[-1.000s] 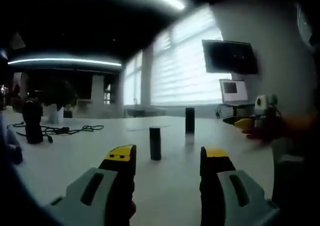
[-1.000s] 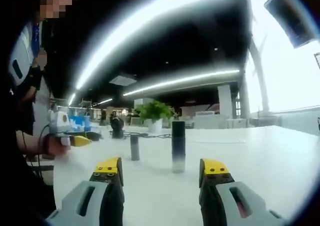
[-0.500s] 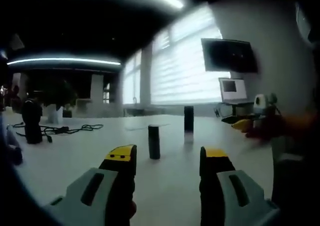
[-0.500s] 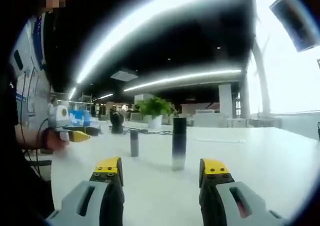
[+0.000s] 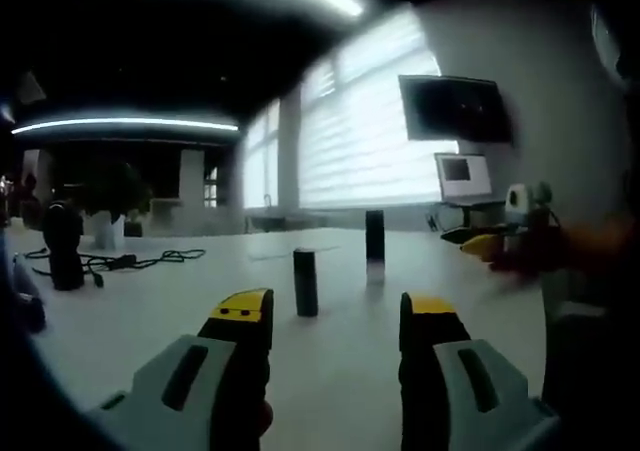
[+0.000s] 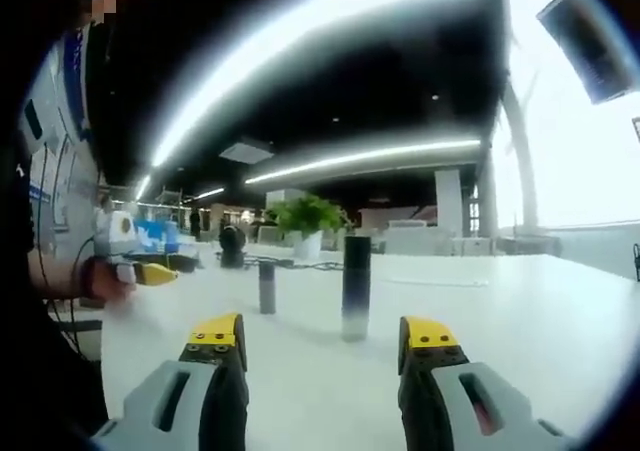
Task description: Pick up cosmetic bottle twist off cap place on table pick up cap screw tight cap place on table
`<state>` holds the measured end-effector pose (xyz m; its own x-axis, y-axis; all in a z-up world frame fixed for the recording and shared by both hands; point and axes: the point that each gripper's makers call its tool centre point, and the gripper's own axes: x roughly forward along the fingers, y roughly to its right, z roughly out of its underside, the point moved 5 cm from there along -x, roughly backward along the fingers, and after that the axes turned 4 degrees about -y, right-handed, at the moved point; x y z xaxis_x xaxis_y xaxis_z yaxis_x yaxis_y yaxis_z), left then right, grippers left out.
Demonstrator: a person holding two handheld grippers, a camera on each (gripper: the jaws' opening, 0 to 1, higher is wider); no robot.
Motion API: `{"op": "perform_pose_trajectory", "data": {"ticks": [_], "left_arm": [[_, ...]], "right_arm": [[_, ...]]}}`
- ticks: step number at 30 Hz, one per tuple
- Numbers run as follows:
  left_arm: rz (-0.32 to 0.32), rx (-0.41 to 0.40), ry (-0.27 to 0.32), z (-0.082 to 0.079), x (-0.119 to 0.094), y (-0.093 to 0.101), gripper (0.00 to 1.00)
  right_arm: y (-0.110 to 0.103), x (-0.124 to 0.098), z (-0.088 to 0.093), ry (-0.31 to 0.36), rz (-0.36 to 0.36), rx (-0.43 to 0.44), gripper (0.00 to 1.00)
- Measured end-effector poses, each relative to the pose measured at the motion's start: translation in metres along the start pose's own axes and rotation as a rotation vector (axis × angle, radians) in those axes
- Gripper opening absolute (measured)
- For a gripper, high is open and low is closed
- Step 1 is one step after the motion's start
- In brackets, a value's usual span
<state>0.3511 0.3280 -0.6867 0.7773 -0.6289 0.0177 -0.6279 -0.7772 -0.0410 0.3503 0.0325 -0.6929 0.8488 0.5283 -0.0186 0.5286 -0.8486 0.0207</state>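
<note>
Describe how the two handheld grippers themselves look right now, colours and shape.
Both match: the left gripper and right gripper each have two pale grey plastic jaws with dark slots, black inner faces and yellow tips bearing small black marks. No cables on them are visible.

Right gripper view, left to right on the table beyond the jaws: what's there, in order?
Other gripper, in the person's hand → small dark cylinder → tall cosmetic bottle. Further back, a black object and a potted plant stand behind these, the plant between the cylinder and the bottle.
</note>
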Motion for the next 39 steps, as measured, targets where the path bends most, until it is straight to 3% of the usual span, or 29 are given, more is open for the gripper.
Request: {"op": "perform_pose_trajectory", "data": {"ticks": [39], "left_arm": [[0.007,0.02,0.016,-0.002,-0.0011,0.0021,0.42]], "right_arm": [[0.0023,-0.0036,-0.0028,0.019,0.019,0.023,0.53]]}}
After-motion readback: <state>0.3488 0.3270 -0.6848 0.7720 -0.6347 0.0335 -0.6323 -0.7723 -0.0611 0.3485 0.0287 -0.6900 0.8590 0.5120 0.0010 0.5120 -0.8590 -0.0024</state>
